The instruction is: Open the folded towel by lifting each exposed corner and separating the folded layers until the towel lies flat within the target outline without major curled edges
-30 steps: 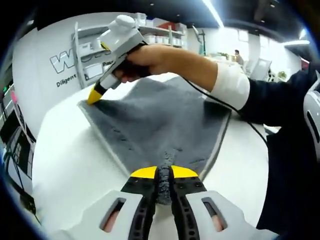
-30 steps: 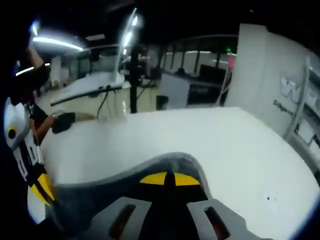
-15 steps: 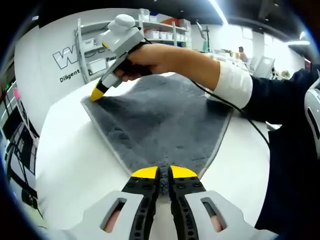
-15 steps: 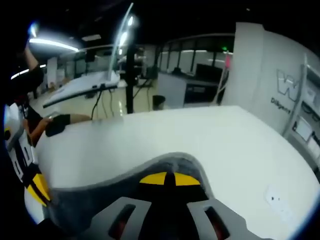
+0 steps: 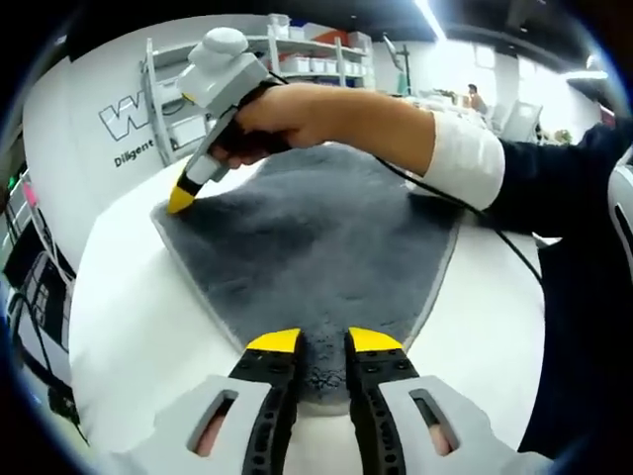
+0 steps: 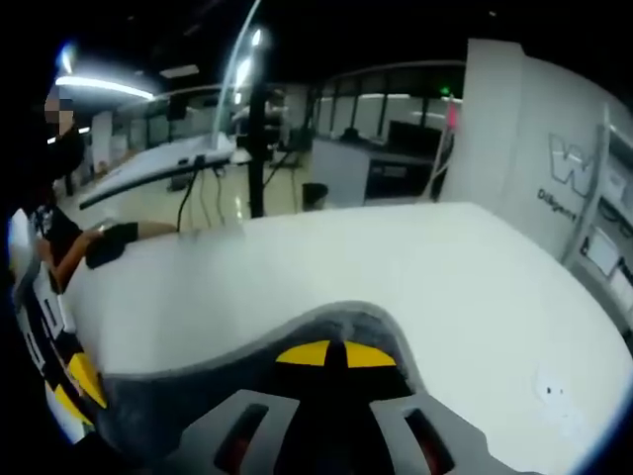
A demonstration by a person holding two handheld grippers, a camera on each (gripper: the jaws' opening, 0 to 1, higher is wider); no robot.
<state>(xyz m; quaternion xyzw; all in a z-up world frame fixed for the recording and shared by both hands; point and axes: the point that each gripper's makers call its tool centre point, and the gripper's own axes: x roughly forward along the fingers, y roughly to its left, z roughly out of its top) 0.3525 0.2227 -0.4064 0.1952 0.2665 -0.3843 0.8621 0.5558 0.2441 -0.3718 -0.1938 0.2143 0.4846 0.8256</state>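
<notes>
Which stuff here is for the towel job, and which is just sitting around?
For the job:
- fluffy grey towel
- left gripper
- right gripper
- white table

Just around:
- white shelves with boxes
- dark monitors on desks

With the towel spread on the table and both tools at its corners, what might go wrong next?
1. The left tool has its jaws apart over the near corner of the grey towel; pulling away carelessly may drag or curl that edge.
2. The right tool is shut on the far corner; lifting it could refold the layer.
3. The cable trails across the towel's side and might snag it.
</notes>
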